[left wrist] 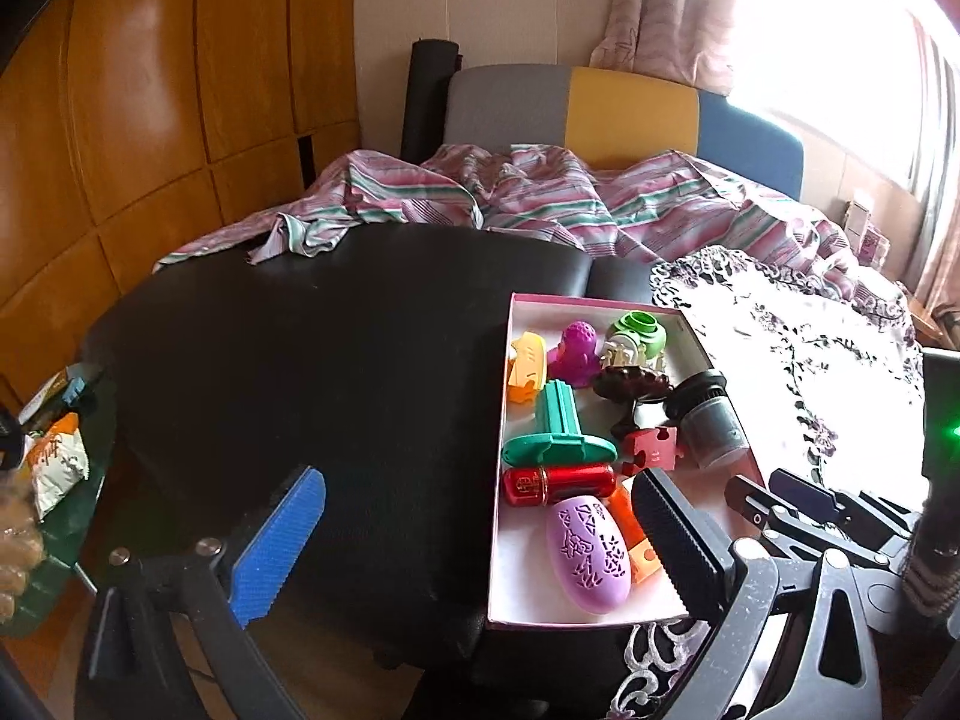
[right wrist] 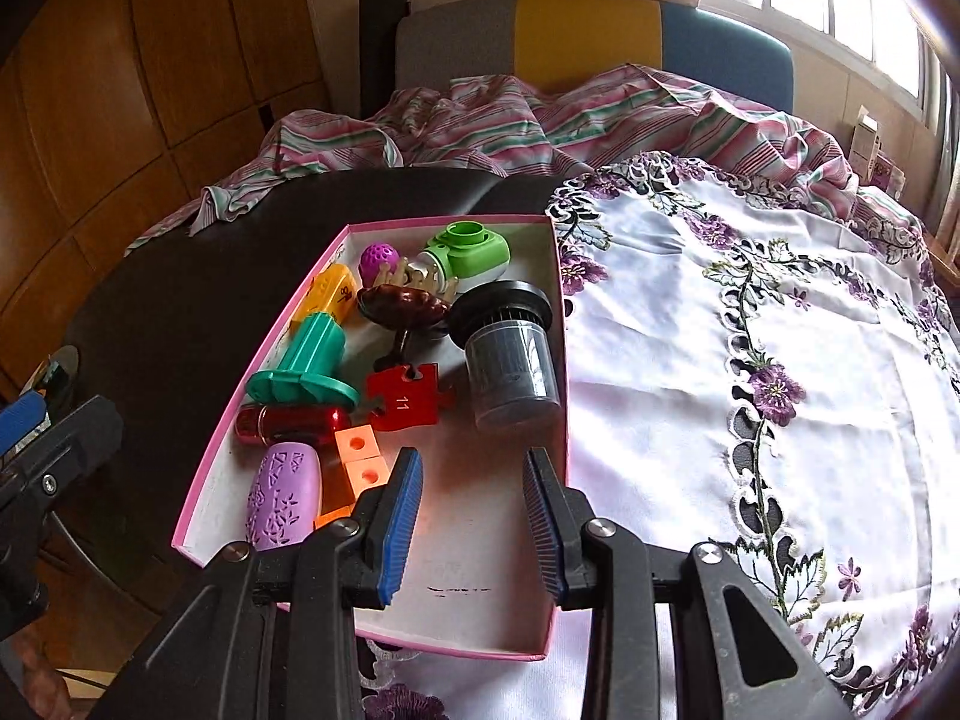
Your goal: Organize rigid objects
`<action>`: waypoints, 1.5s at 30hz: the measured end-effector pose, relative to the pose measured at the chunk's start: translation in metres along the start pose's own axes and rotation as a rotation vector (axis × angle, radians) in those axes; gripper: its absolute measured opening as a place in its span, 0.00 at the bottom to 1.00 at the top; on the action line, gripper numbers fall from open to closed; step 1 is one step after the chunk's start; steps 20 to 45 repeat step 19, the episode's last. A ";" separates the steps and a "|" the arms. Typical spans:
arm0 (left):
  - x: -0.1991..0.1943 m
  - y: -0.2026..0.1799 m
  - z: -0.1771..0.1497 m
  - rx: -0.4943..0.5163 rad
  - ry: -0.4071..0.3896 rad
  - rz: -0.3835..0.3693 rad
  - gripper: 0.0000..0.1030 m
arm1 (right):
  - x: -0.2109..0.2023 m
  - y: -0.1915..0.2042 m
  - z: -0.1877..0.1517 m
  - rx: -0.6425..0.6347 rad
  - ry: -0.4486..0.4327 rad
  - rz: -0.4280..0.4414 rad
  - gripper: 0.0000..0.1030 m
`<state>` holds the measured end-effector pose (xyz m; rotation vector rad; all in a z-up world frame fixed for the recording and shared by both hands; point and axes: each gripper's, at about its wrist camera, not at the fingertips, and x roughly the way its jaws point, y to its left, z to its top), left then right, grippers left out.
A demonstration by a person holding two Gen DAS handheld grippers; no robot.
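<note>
A white box with a pink rim (left wrist: 501, 480) (right wrist: 561, 360) sits half on the black table and half on a flowered cloth. Inside lie a purple patterned egg (left wrist: 588, 552) (right wrist: 282, 495), a red cylinder (left wrist: 558, 483) (right wrist: 288, 423), a teal plunger piece (left wrist: 555, 426) (right wrist: 306, 360), orange blocks (right wrist: 360, 459), a red puzzle piece (right wrist: 408, 399), a dark jar (right wrist: 510, 360) and more toys at the far end. My left gripper (left wrist: 480, 540) is wide open and holds nothing, its right finger above the box's near left part. My right gripper (right wrist: 473, 468) hangs over the box's bare near floor, jaws narrowly apart and empty.
The black table (left wrist: 300, 360) stretches to the left of the box. A white embroidered cloth (right wrist: 750, 330) covers the right side. A striped bedsheet (left wrist: 540, 192) and a chair back lie behind. Snack packets (left wrist: 54, 462) sit low at the far left.
</note>
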<state>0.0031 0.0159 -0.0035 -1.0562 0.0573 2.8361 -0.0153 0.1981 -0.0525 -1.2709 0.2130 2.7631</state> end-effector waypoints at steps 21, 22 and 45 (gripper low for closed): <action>-0.007 -0.001 -0.002 0.024 -0.034 0.033 1.00 | -0.011 0.001 0.002 -0.004 -0.046 -0.020 0.33; -0.007 -0.001 -0.002 0.024 -0.034 0.033 1.00 | -0.011 0.001 0.002 -0.004 -0.046 -0.020 0.33; -0.007 -0.001 -0.002 0.024 -0.034 0.033 1.00 | -0.011 0.001 0.002 -0.004 -0.046 -0.020 0.33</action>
